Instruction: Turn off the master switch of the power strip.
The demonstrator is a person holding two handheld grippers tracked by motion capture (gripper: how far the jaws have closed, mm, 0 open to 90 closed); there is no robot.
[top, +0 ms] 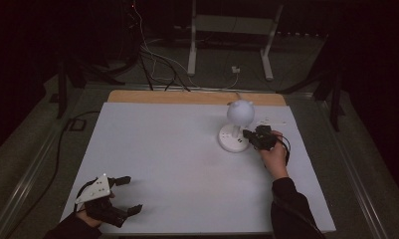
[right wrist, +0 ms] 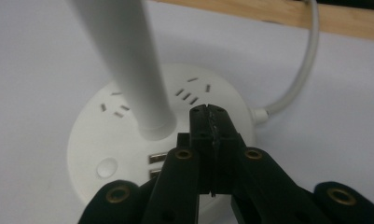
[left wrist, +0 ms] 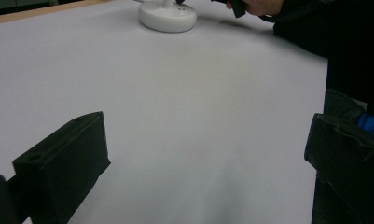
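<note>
A white desk lamp stands at the back right of the table, with a round head (top: 240,112) and a round base (top: 232,141). The base (right wrist: 128,135) carries socket slots, a round button (right wrist: 105,167) and two USB ports (right wrist: 157,158) around the stem (right wrist: 124,60). My right gripper (right wrist: 209,114) is shut with nothing between its jaws. Its tips sit over the base top just right of the stem; I cannot tell whether they touch it. My left gripper (top: 133,195) rests at the near left corner, open and empty (left wrist: 207,121), pointing toward the lamp base (left wrist: 167,16).
A white cable (right wrist: 296,79) leaves the base toward the wooden strip (top: 197,97) along the table's far edge. Small white pieces (top: 271,121) lie right of the lamp. Beyond the table, cables and a white stand (top: 232,30) are on the floor.
</note>
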